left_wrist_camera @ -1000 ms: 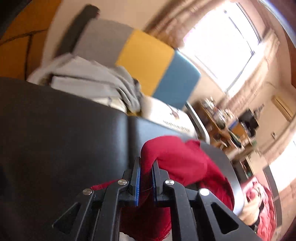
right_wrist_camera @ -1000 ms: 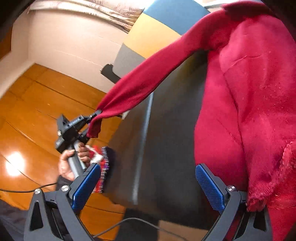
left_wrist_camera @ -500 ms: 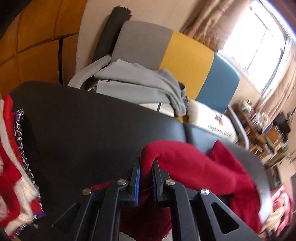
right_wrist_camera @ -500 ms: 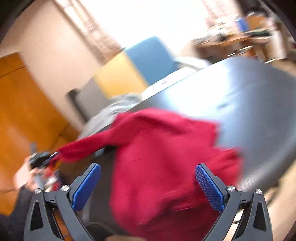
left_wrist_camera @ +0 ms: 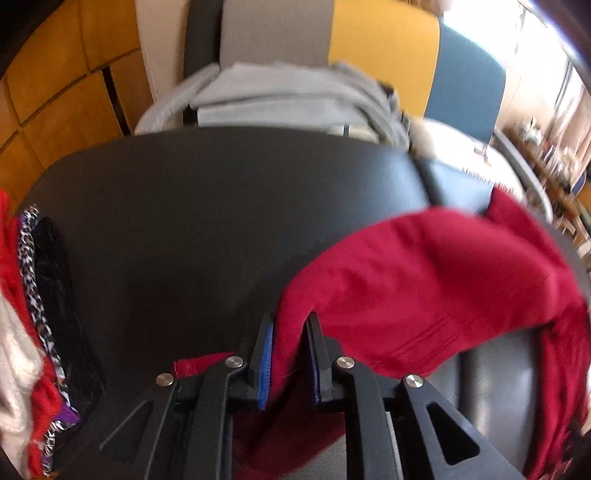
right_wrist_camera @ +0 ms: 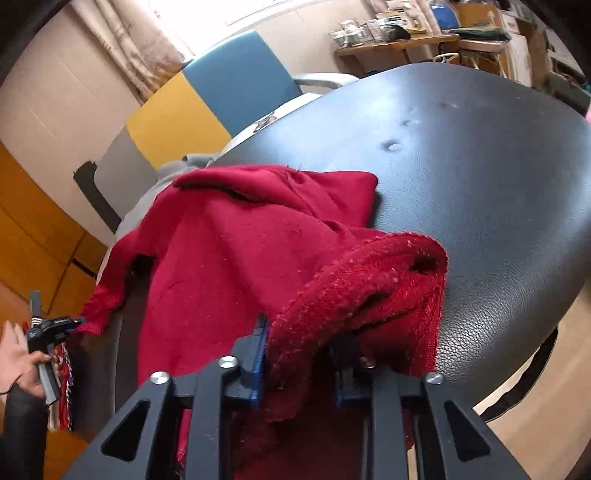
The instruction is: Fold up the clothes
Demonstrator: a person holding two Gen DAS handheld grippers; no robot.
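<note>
A red knit sweater (right_wrist_camera: 236, 258) lies crumpled on the black padded table (right_wrist_camera: 480, 155). My left gripper (left_wrist_camera: 290, 343) is shut on one red sleeve end (left_wrist_camera: 291, 325); the sleeve (left_wrist_camera: 424, 288) stretches away to the right over the table (left_wrist_camera: 207, 206). In the right wrist view the left gripper (right_wrist_camera: 74, 323) shows at far left, holding that sleeve tip. My right gripper (right_wrist_camera: 299, 354) is shut on a bunched thick ribbed edge of the sweater (right_wrist_camera: 354, 291) near the table's front edge.
A pile of red, white and leopard-print clothes (left_wrist_camera: 29, 332) lies at the table's left end. Grey clothes (left_wrist_camera: 280, 99) lie on a grey, yellow and blue bench (left_wrist_camera: 384, 48) behind the table. Cluttered shelves (right_wrist_camera: 399, 33) stand at the far right.
My right gripper was open and is now shut on the sweater's edge. The left gripper has swung left with the sleeve, pulling it across the table.
</note>
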